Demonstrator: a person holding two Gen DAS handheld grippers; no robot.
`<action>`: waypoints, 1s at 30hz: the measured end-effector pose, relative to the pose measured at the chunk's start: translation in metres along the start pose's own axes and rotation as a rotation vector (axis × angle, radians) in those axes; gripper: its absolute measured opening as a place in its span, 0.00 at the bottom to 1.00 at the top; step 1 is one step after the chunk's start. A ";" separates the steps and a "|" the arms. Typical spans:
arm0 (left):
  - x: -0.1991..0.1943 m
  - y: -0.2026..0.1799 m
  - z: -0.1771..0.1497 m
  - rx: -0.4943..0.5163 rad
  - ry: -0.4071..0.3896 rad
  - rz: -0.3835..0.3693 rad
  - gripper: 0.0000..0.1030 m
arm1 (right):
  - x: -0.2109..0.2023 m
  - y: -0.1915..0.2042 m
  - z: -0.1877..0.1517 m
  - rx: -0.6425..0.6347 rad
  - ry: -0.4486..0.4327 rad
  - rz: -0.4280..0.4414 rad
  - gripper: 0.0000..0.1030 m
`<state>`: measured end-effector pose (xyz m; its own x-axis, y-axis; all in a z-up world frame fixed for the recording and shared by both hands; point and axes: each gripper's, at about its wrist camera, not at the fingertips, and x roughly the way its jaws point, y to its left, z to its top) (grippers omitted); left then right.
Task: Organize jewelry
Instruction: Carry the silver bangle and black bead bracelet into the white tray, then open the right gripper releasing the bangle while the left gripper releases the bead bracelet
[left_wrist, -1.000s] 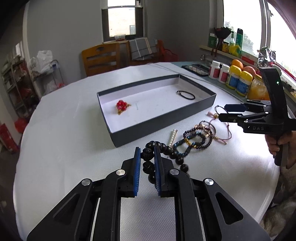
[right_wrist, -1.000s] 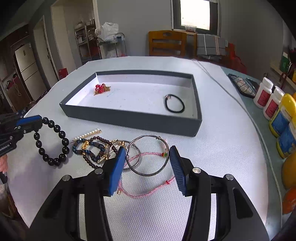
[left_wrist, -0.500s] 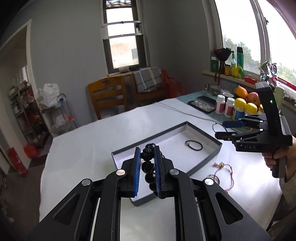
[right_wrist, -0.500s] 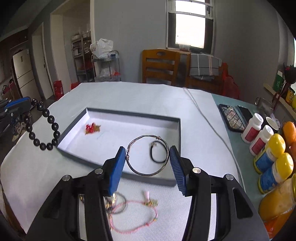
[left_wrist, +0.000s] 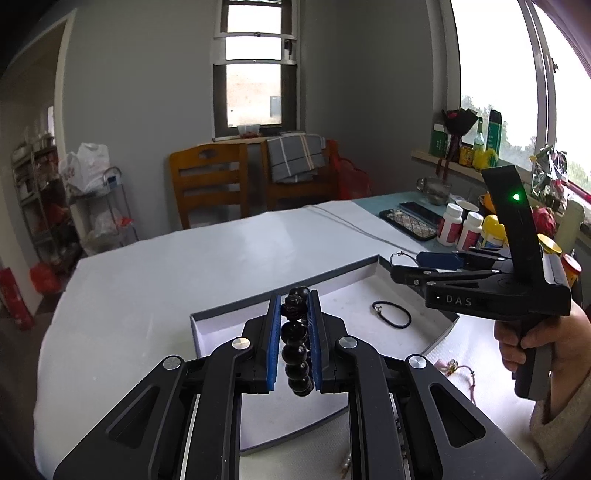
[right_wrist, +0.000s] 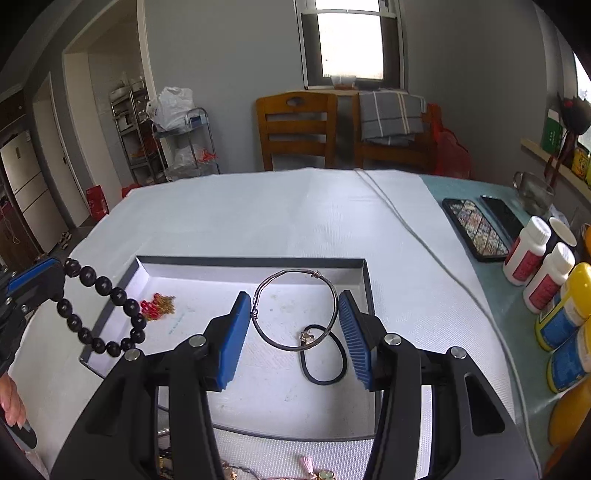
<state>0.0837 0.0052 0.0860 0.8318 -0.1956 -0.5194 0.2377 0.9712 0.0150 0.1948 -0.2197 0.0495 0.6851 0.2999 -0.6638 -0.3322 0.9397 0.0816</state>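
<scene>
Pinching a glossy black round-bead bracelet (left_wrist: 295, 350), the left gripper (left_wrist: 294, 341) is hovering over the shallow grey rectangular box (left_wrist: 221, 314). Right view: the right gripper (right_wrist: 294, 334) is clamping a thin wire bangle (right_wrist: 294, 312) above the box's white floor.

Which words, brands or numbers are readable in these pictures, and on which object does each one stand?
"DAS": in pale letters on the side of the right gripper, seen from the left wrist view.
White bottles with red labels: print too small to read.
Yellow-capped bottles with blue labels: print blurred, not readable.
Green boxes on the window ledge: characters too small to read.
</scene>
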 end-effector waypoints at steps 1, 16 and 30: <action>0.004 0.001 -0.003 0.000 0.009 0.005 0.14 | 0.003 -0.001 -0.002 -0.004 0.005 -0.002 0.48; 0.051 0.051 -0.035 -0.148 0.193 0.013 0.14 | 0.044 0.015 -0.033 -0.089 0.129 0.037 0.48; 0.074 0.032 -0.050 -0.061 0.315 0.016 0.15 | 0.055 0.026 -0.044 -0.146 0.192 0.051 0.48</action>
<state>0.1278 0.0281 0.0048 0.6367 -0.1374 -0.7588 0.1874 0.9821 -0.0206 0.1957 -0.1862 -0.0175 0.5340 0.2960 -0.7920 -0.4624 0.8865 0.0196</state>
